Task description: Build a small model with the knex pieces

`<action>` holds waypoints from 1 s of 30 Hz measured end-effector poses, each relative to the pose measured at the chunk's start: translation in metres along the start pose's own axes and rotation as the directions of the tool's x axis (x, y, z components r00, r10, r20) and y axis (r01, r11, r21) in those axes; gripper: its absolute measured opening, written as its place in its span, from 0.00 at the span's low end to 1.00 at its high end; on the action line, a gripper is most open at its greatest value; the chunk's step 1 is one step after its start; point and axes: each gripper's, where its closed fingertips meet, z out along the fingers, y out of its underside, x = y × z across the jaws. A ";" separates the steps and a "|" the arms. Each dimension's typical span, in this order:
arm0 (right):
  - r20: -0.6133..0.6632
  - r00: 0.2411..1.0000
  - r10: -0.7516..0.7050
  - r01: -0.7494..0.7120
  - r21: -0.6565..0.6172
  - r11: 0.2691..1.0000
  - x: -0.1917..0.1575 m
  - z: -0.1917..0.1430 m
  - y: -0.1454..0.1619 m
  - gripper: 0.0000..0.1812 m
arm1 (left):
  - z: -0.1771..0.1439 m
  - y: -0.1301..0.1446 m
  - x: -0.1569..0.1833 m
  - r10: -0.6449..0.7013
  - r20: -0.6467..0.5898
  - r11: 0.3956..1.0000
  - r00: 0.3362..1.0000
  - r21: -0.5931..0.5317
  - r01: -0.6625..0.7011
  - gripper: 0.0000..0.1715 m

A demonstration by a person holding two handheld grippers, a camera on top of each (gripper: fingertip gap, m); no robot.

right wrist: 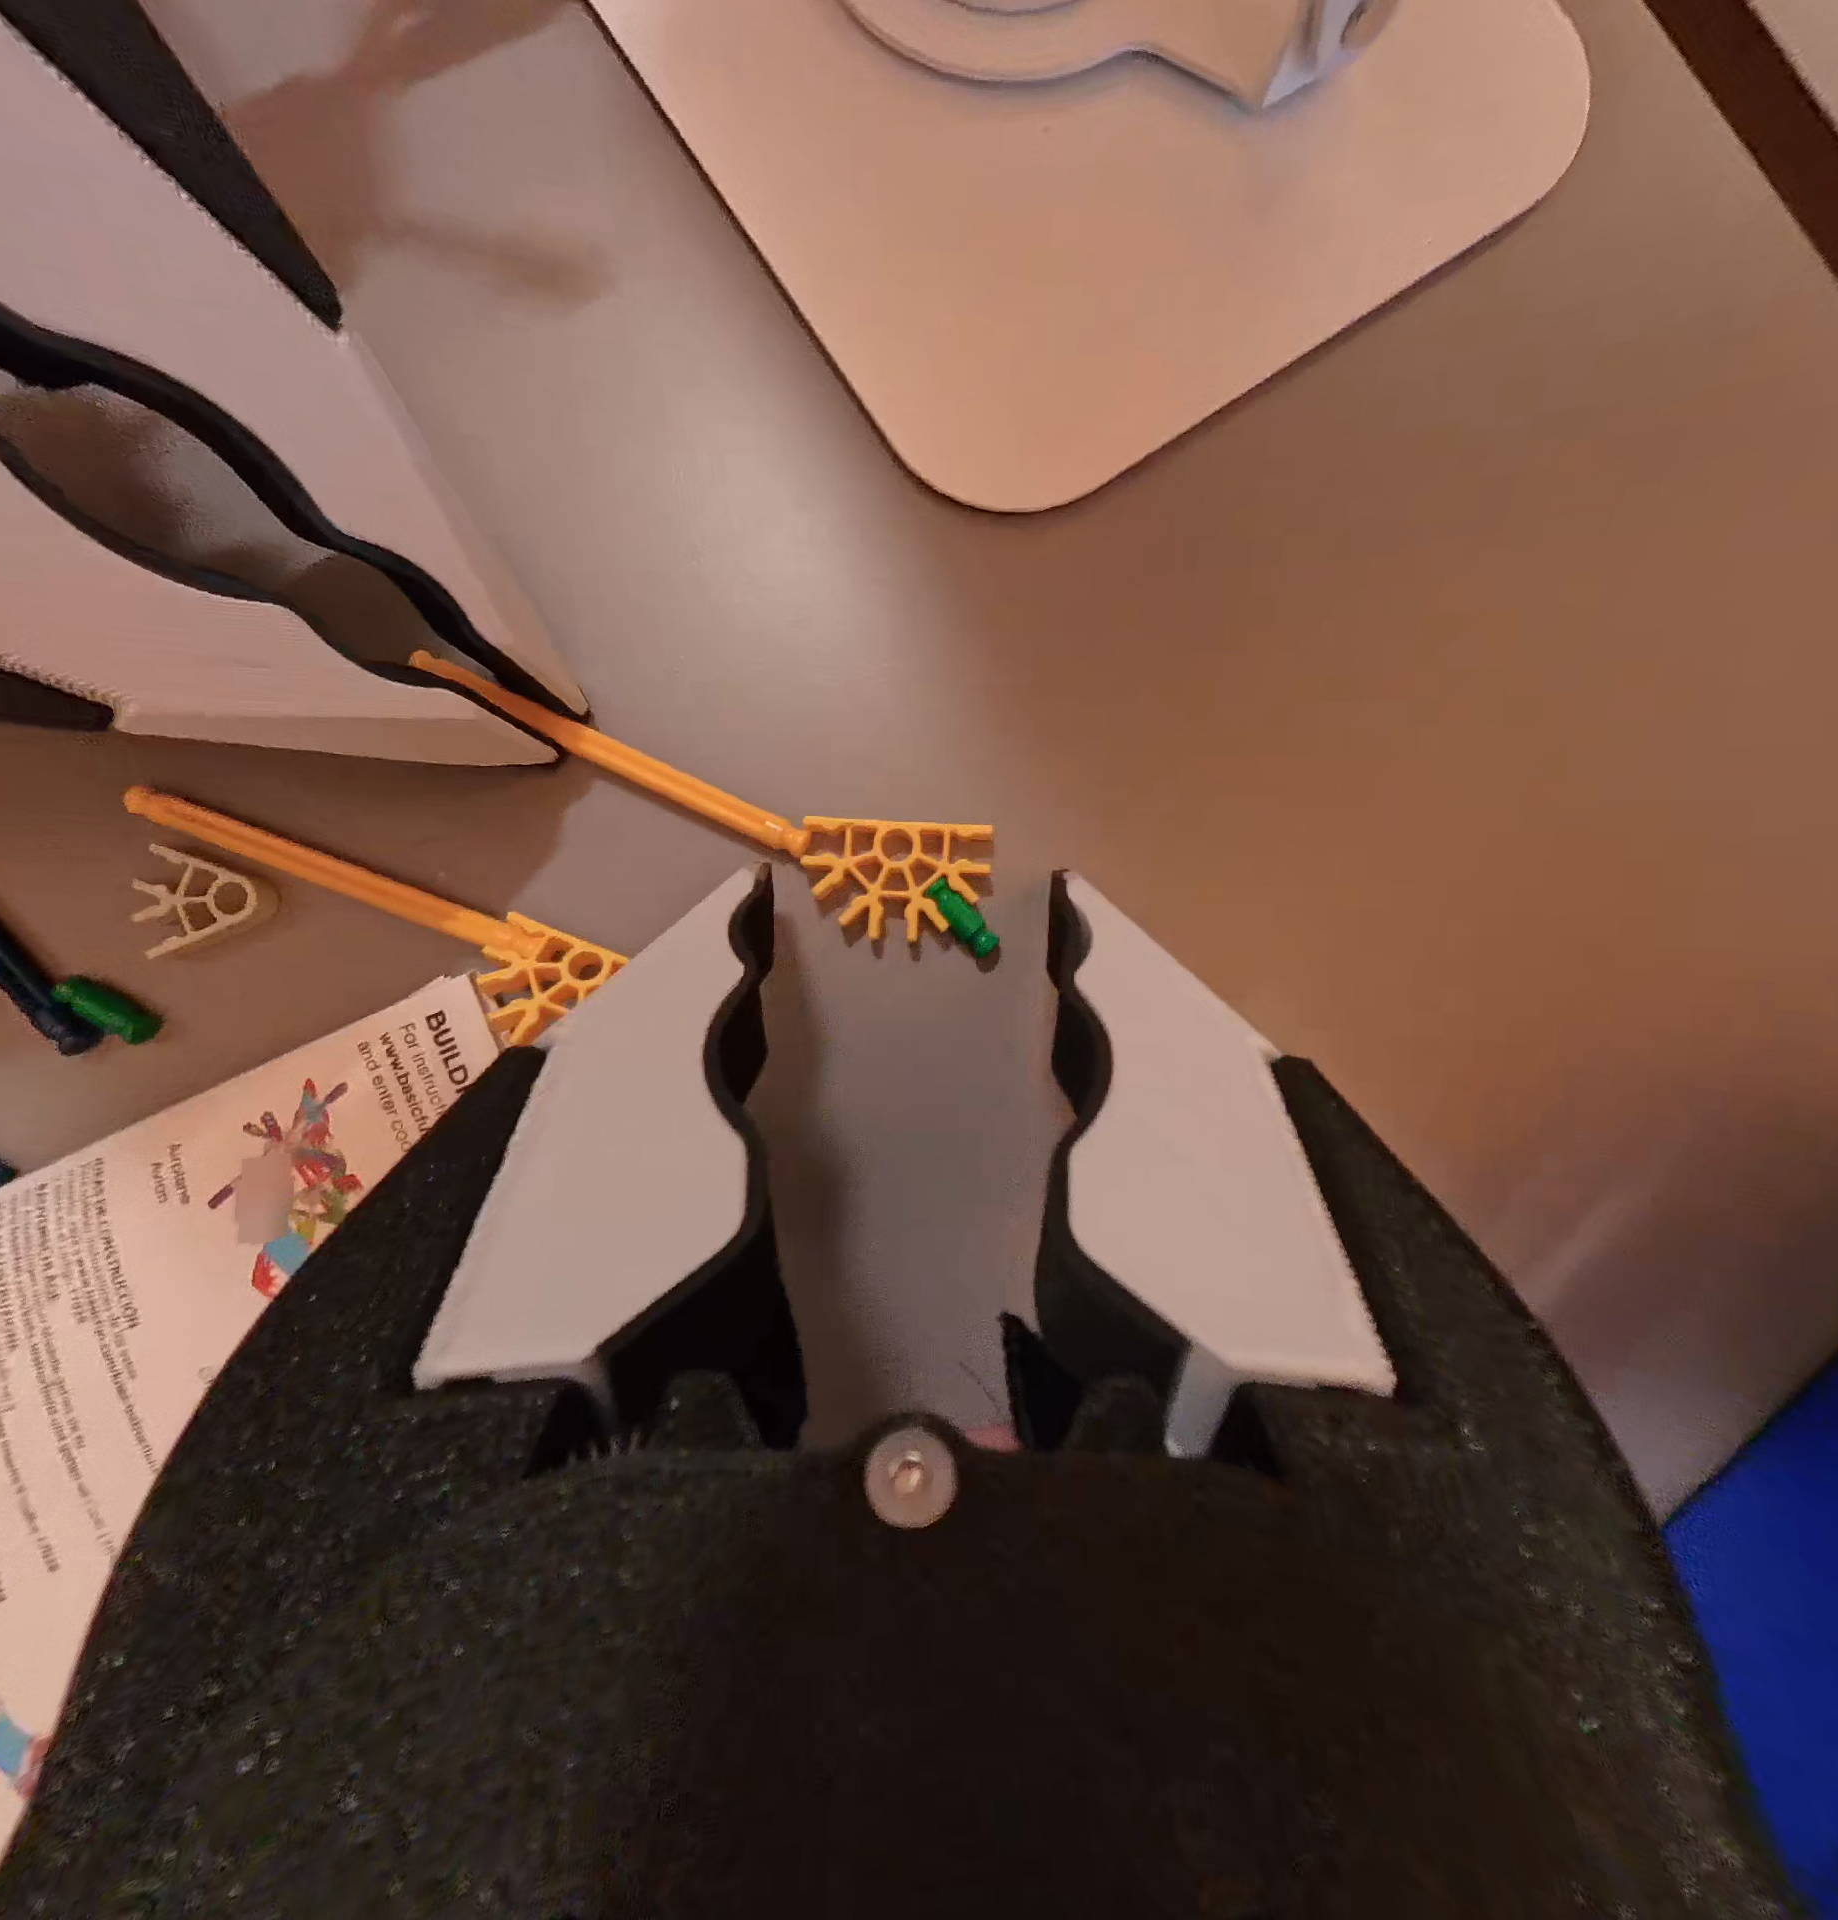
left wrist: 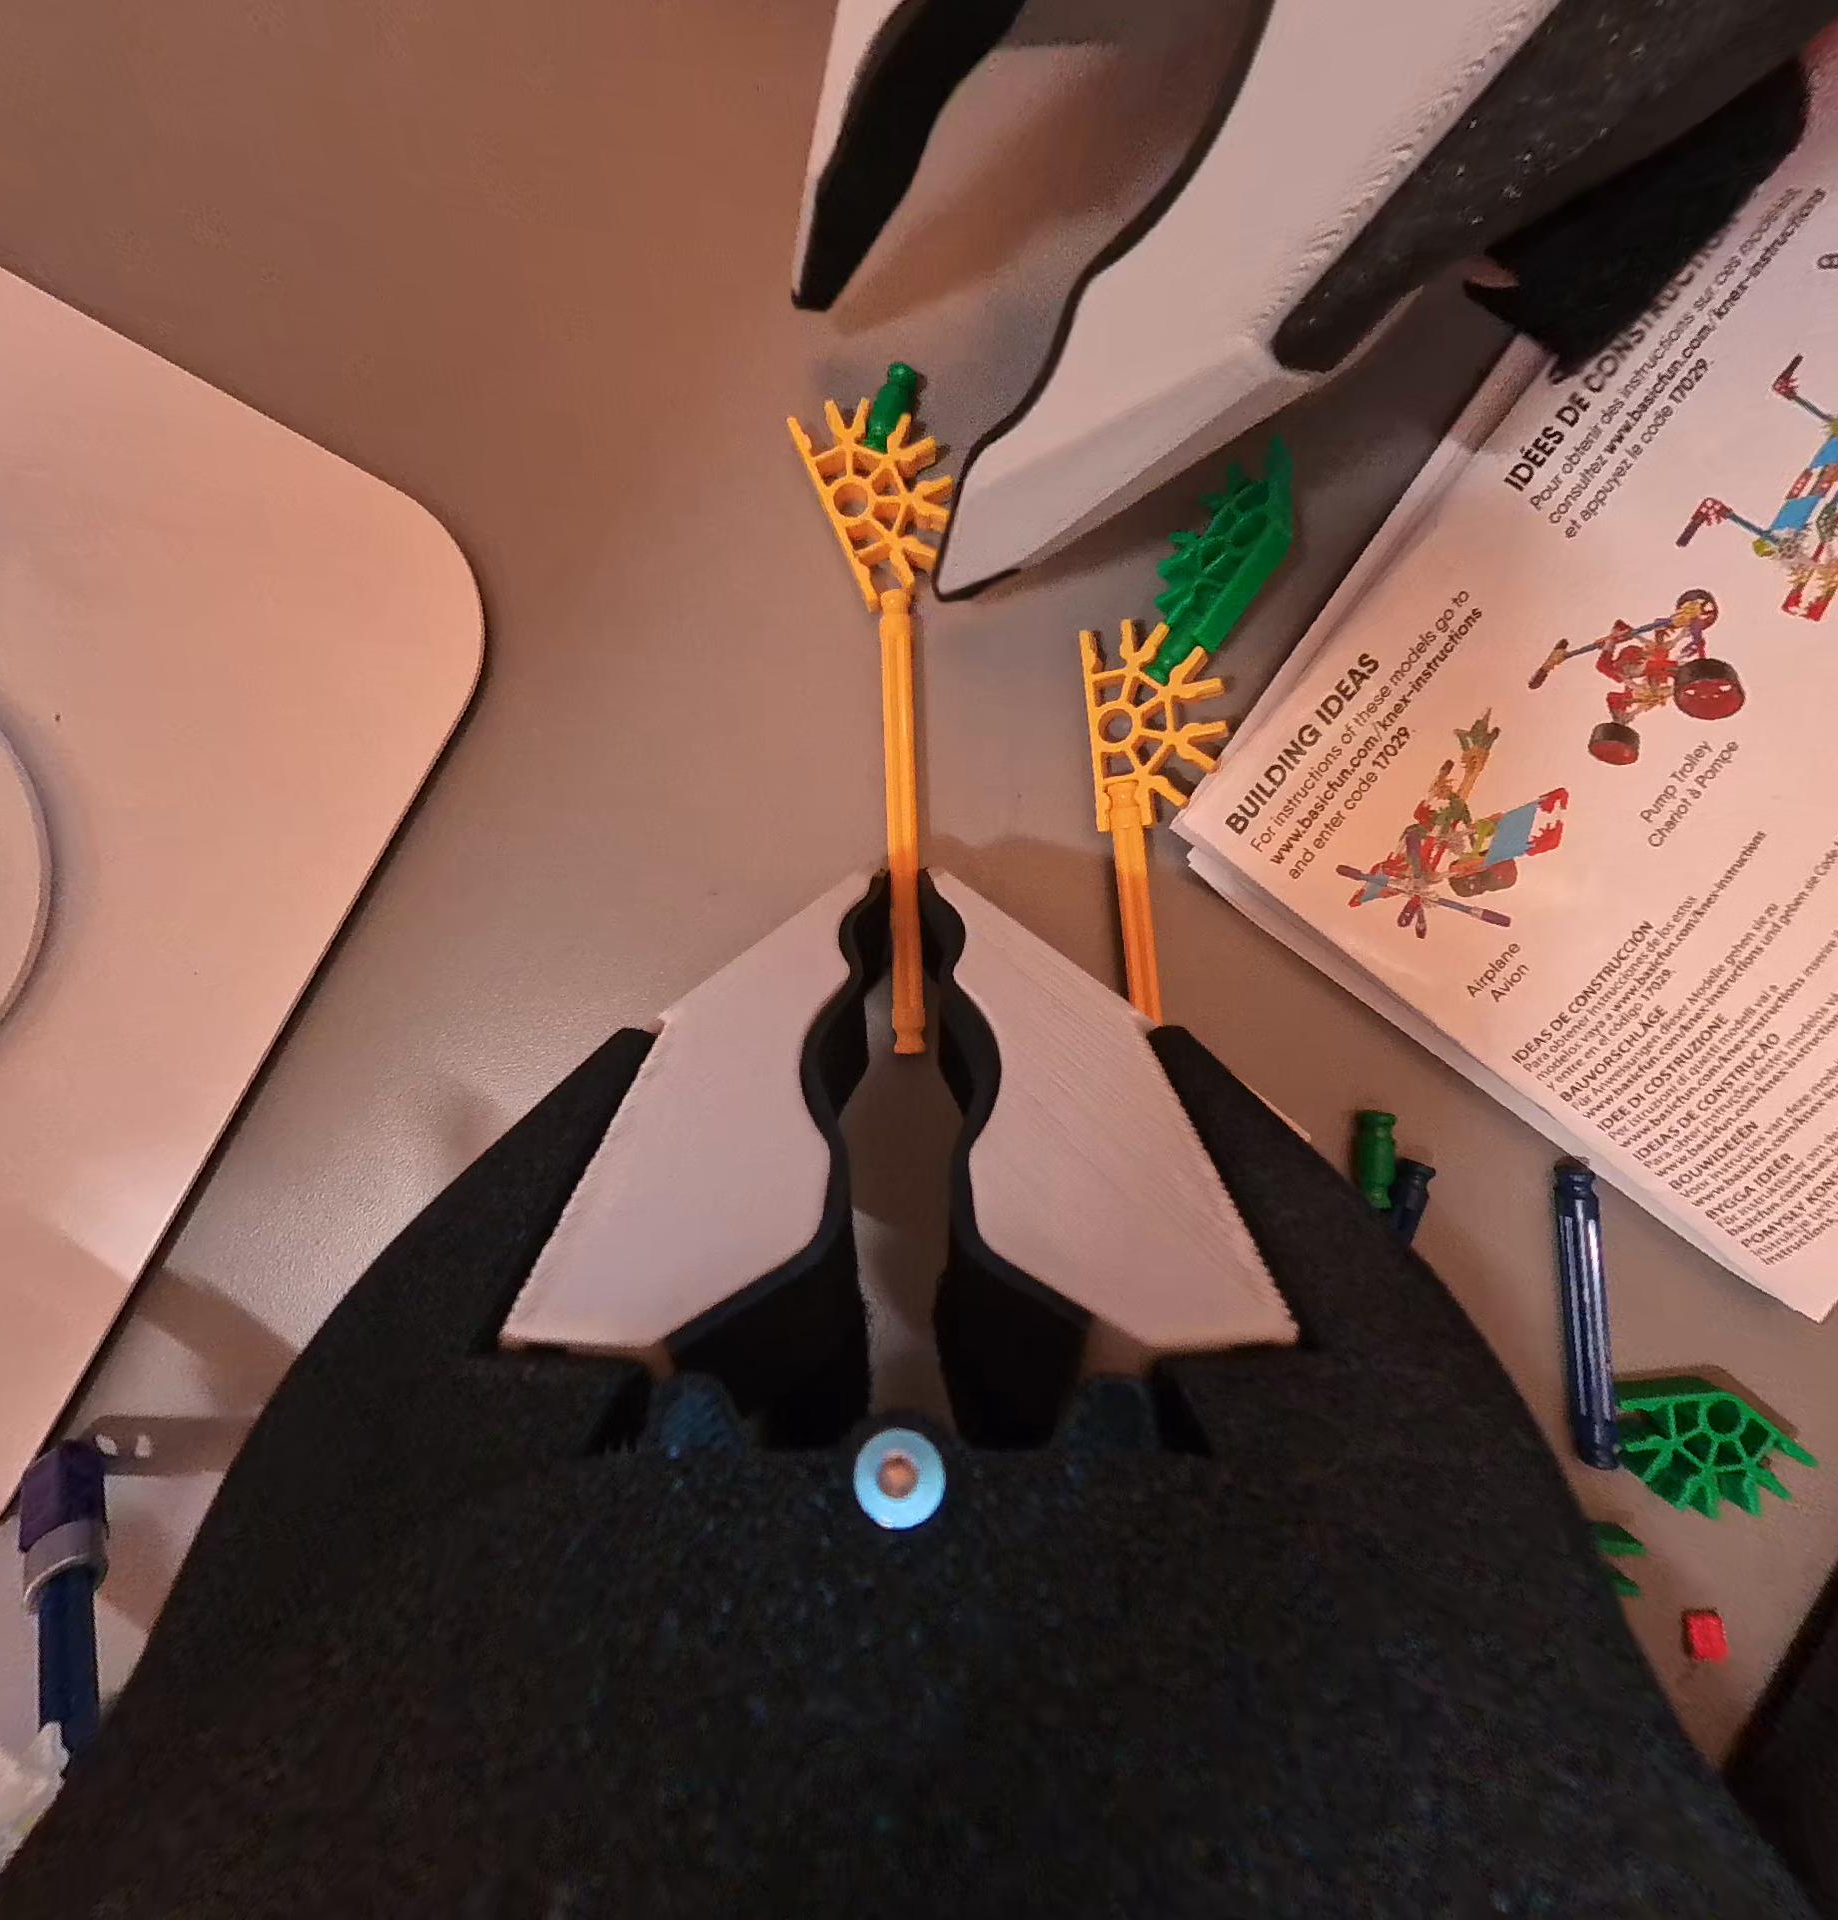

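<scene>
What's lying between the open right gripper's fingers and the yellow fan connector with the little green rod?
Nothing: in the right wrist view only bare table separates the right gripper from the yellow connector and its short green rod.

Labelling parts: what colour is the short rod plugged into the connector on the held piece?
Green, on the yellow connector; clearest in the right wrist view.

A smooth grey-brown desk point(left wrist: 395, 208) fills both views under warm, pinkish light. A pale rounded-corner mat point(right wrist: 1154, 260) lies on it, and a blue surface point(right wrist: 1788, 1558) shows beyond the desk's edge.
</scene>
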 end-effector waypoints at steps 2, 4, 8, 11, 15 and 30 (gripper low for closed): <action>-0.036 0.999 -0.039 0.038 -0.037 0.999 0.004 0.003 0.005 0.29 | 0.000 0.000 0.000 -0.003 0.003 1.000 1.000 -0.001 0.003 0.03; -0.024 0.999 -0.039 0.038 -0.022 0.999 0.001 0.006 0.003 0.24 | 0.000 0.000 0.000 -0.001 0.009 1.000 1.000 -0.005 0.001 0.03; -0.020 0.999 -0.044 0.044 -0.031 0.999 0.000 0.006 0.004 0.19 | 0.000 0.000 0.000 -0.006 0.009 1.000 1.000 -0.003 0.006 0.03; 0.001 1.000 -0.009 0.009 -0.011 1.000 -0.002 0.002 0.002 0.19 | 0.000 0.000 -0.001 -0.003 0.018 1.000 1.000 -0.002 0.003 0.03; 0.051 0.998 0.029 -0.028 -0.027 0.999 -0.010 0.002 0.004 0.19 | 0.001 -0.001 -0.002 -0.009 0.019 1.000 1.000 0.000 0.009 0.03; -0.025 1.000 0.008 -0.007 0.046 0.999 -0.006 -0.007 -0.016 0.00 | 0.001 -0.001 -0.002 -0.013 0.016 1.000 1.000 0.001 0.013 0.03</action>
